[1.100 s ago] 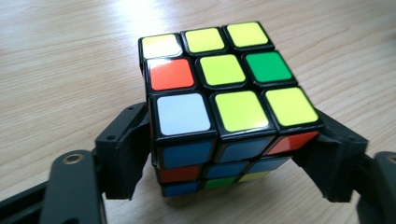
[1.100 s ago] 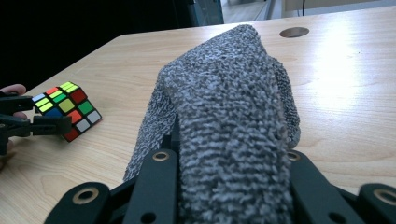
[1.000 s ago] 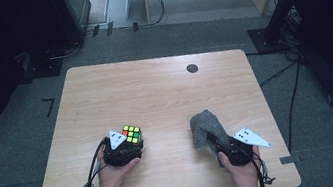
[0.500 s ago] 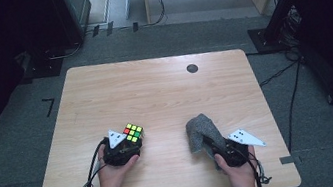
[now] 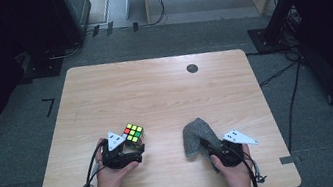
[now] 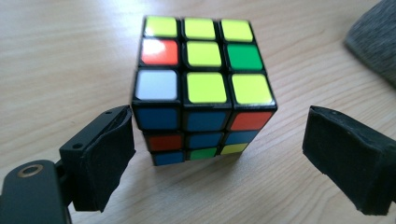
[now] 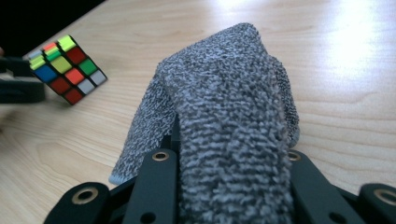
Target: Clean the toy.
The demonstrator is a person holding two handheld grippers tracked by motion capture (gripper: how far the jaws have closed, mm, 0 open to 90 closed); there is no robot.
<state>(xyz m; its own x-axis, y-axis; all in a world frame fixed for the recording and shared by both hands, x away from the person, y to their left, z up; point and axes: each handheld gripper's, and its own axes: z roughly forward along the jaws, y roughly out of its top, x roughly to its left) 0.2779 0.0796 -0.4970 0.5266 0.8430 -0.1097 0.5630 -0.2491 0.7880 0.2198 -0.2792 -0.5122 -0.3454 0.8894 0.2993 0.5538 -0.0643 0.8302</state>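
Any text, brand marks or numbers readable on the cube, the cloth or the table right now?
None: the puzzle cube has only plain coloured stickers, the grey cloth has no tag in sight, and the wooden table has just a dark round spot, no lettering.

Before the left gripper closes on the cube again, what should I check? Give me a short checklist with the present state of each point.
1. Left gripper jaws just opened, off the cube: ok.
2. Cube between the jaws: ok.
3. Cube centred: not ok, closer to one jaw.
4. Cube flat on the table: ok.
5. Right gripper shut on the cloth: ok.
6. Cloth apart from the cube: ok.
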